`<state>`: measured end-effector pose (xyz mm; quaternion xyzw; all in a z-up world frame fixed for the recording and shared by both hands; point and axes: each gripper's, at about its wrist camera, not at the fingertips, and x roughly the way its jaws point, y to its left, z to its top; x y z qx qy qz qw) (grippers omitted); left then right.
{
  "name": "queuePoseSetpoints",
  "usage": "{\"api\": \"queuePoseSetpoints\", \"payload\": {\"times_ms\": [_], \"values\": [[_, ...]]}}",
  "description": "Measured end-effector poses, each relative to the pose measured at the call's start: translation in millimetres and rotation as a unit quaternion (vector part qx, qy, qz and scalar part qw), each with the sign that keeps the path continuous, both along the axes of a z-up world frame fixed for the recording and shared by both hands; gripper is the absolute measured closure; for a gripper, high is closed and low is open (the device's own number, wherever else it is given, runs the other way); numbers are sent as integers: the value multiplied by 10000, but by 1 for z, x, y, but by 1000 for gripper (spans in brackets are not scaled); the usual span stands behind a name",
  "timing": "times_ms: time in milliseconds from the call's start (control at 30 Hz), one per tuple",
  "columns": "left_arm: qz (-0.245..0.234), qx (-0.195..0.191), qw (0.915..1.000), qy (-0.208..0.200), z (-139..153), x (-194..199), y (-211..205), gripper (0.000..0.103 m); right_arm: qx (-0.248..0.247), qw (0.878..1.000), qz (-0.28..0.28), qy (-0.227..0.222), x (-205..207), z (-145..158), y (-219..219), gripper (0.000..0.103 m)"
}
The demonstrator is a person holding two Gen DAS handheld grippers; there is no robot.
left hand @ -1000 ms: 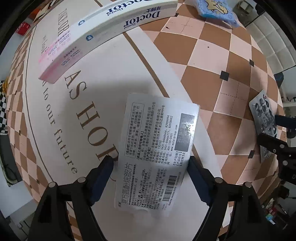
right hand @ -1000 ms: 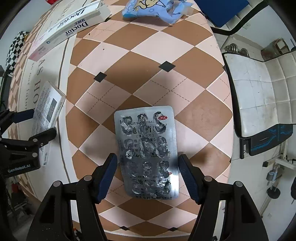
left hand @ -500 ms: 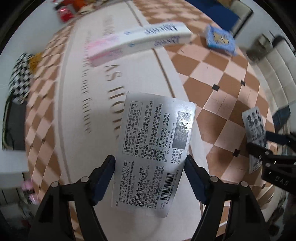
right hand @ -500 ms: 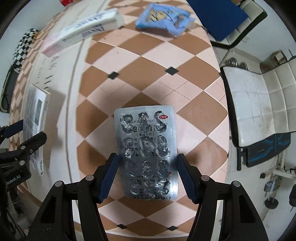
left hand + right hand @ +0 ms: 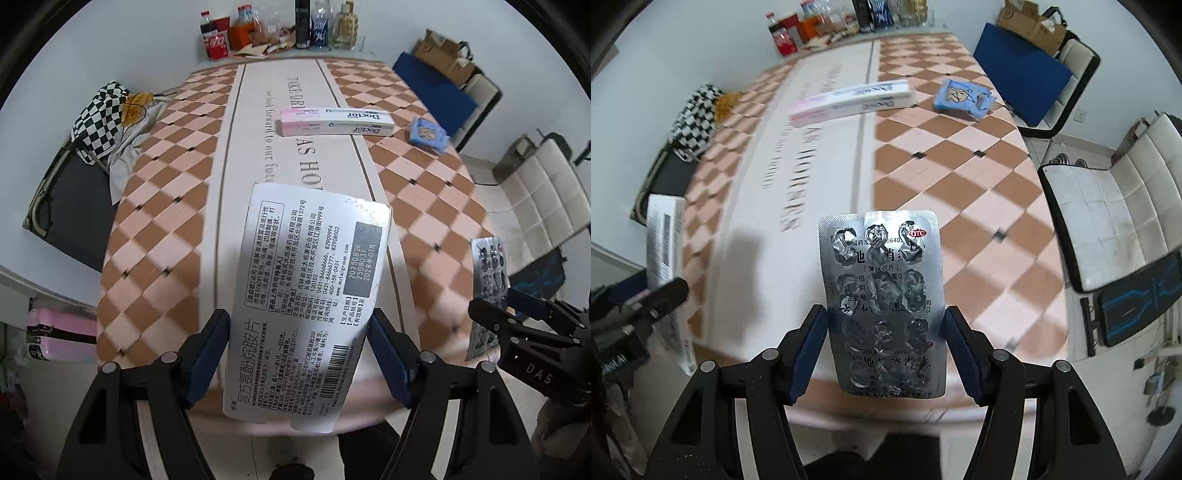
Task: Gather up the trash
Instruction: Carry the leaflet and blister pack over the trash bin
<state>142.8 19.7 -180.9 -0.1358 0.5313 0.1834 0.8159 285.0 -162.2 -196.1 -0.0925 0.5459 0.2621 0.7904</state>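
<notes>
**Both grippers hold medicine packaging above a checkered table**

The left gripper (image 5: 297, 354) holds a flattened white medicine box (image 5: 306, 306) printed with black Chinese text and a barcode; its blue-padded fingers (image 5: 207, 354) press on the box's two long edges. The box is raised above the near end of the table (image 5: 155, 229), which is covered in a brown and pink diamond-checked cloth with a cream centre strip carrying lettering.

The right gripper (image 5: 884, 349) clamps a silver blister pack (image 5: 884, 299) with crushed, emptied pockets and a red OTC mark, its fingers (image 5: 810, 349) closed on the pack's side edges, also lifted over the table's near edge.

Farther along the table lie a long pink and white "Doctor" toothpaste box (image 5: 334, 121) and, near it to the right, a crumpled blue wrapper (image 5: 428, 133). Bottles and a red cola can (image 5: 216, 44) stand at the far end.
</notes>
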Motion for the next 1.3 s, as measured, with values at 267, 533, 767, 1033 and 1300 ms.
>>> {"api": "queuePoseSetpoints", "payload": {"times_ms": [267,533,767,1033,1300], "values": [[-214,-525,9984,-89,-12,-115,-10,30,471,9978,-435,169,-147,6,-20,37],[131,-1734,9837,462,-101,-192,-21,30,367,9916,-638,1068,-247,-83,-49,37],[664,-2542,9601,958,-249,-185,-15,30,258,9744,-1127,1927,-249,-227,-73,37],[799,-2729,9517,1156,-406,-120,-1,30,437,9628,-1482,2217,-194,-390,-65,37],[626,-2738,9513,1270,-496,-68,20,29,486,9599,-1381,2392,-141,-517,-33,37]]}}
